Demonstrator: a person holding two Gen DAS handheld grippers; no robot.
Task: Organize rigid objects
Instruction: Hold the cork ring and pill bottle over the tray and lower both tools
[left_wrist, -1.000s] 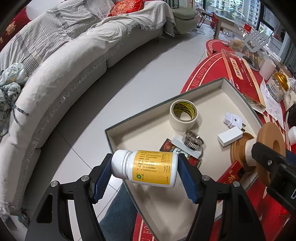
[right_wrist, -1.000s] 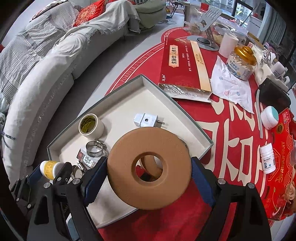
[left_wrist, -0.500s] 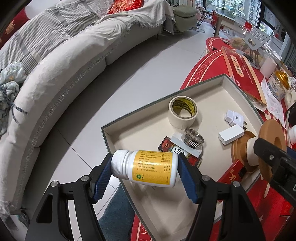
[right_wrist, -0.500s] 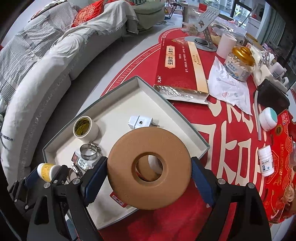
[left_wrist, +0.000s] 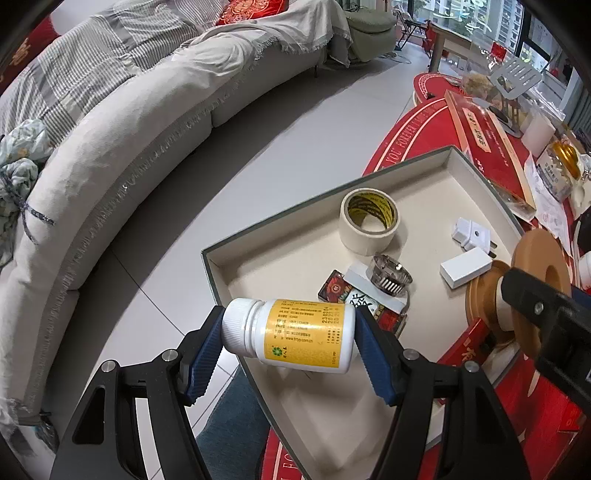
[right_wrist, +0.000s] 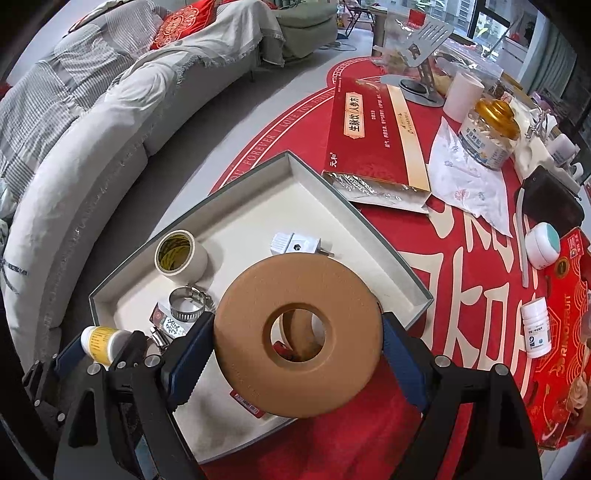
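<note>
The left gripper (left_wrist: 290, 334) clamps a yellow-labelled pill bottle (left_wrist: 291, 334) endwise above the tray (left_wrist: 480, 173)'s near corner; the right gripper (right_wrist: 297, 341) pinches a tan spool (right_wrist: 297, 341) over its near edge. Both holds look slippery: released here, either could roll off the rim.

Two pill bottles show: a yellow-labelled bottle (left_wrist: 295, 334) near the tray's near-left corner, and a small white bottle (right_wrist: 536, 328) far right on the table. The tray (right_wrist: 380, 236) holds one tape roll (right_wrist: 180, 256), one hose clamp (right_wrist: 187, 303), and two white plug adapters (left_wrist: 471, 233) (left_wrist: 466, 266). Two tan rings (right_wrist: 298, 341) (left_wrist: 480, 295) sit at its right edge.
</note>
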